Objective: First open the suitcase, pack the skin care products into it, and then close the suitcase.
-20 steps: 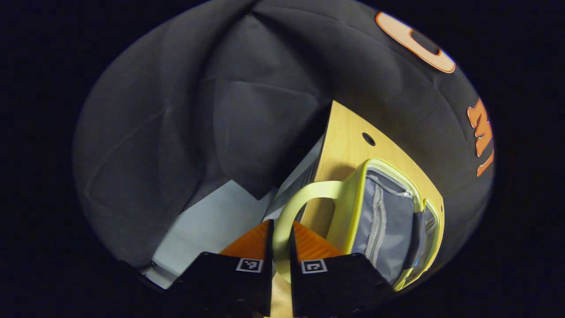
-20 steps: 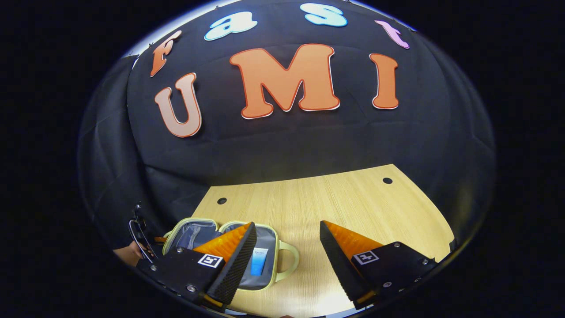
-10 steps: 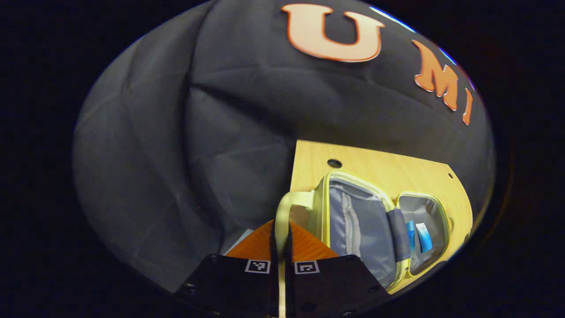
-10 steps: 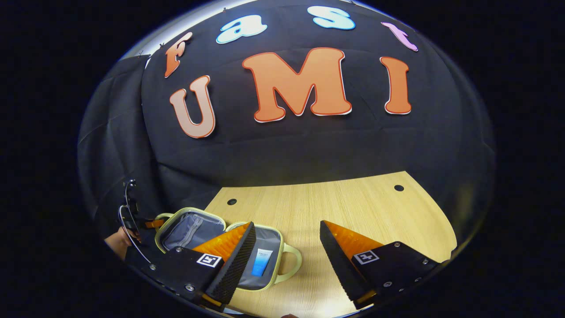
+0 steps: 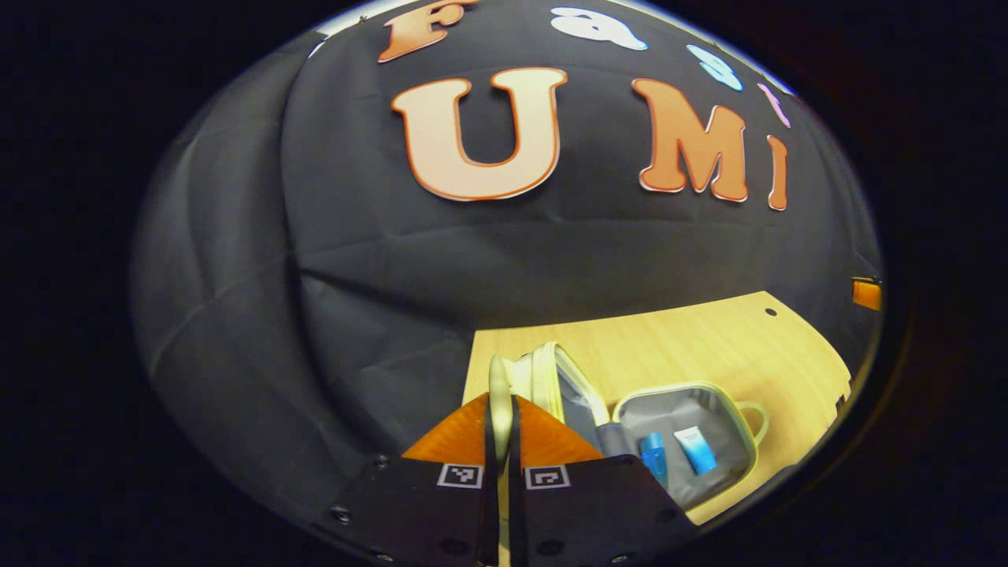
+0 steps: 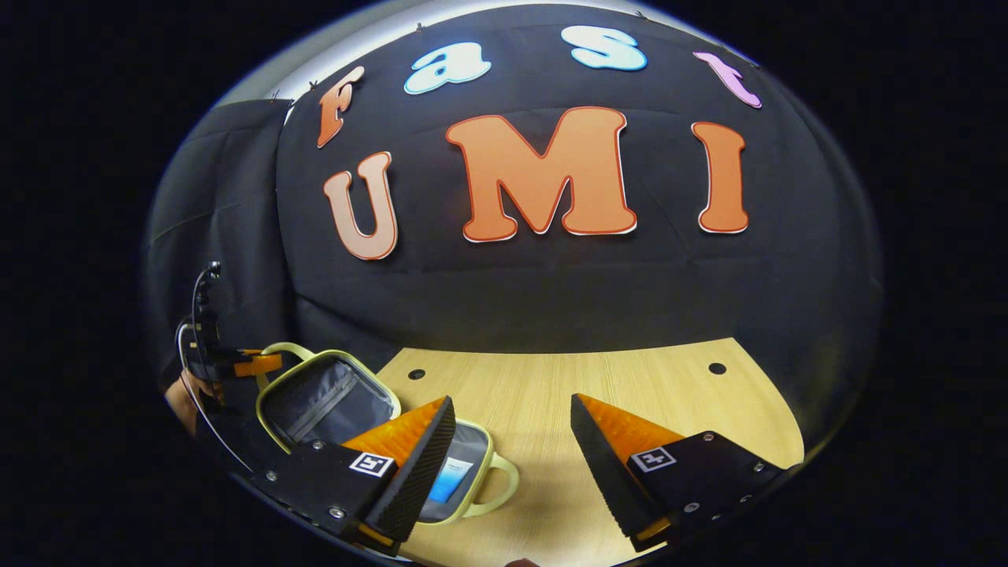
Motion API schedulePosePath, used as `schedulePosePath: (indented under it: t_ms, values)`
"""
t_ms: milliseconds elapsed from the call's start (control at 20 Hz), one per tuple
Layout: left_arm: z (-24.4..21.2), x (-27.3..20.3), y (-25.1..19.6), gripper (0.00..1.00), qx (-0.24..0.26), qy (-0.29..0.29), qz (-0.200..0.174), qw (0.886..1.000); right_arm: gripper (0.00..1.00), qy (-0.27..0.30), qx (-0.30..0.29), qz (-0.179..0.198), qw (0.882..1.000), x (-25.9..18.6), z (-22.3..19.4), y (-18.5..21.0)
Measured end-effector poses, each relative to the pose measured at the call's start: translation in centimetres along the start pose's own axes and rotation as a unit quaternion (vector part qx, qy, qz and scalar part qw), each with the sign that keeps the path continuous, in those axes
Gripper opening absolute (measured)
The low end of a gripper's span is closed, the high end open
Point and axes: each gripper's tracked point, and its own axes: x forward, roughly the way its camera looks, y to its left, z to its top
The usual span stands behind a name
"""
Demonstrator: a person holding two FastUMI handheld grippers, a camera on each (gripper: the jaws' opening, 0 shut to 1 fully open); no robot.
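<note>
Left gripper pinches the handle of the raised lid, which stands tilted over the suitcase base lying to its right on the desk. Two tubes lie inside the base. Right gripper hangs spread beside the base; nothing obstructs closing.

Left tongs pinched together; right tongs spread wide apart
</note>
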Motion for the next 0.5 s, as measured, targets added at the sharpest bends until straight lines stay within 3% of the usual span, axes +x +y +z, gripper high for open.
schedulePosePath:
  t_ms: [500]
  values:
    - [3.9,-3.6,-13.9,0.05,0.024,-0.030,-0.048,0.998,0.94,-0.001,-0.015,0.031,0.999,-0.2,-1.2,-2.5]
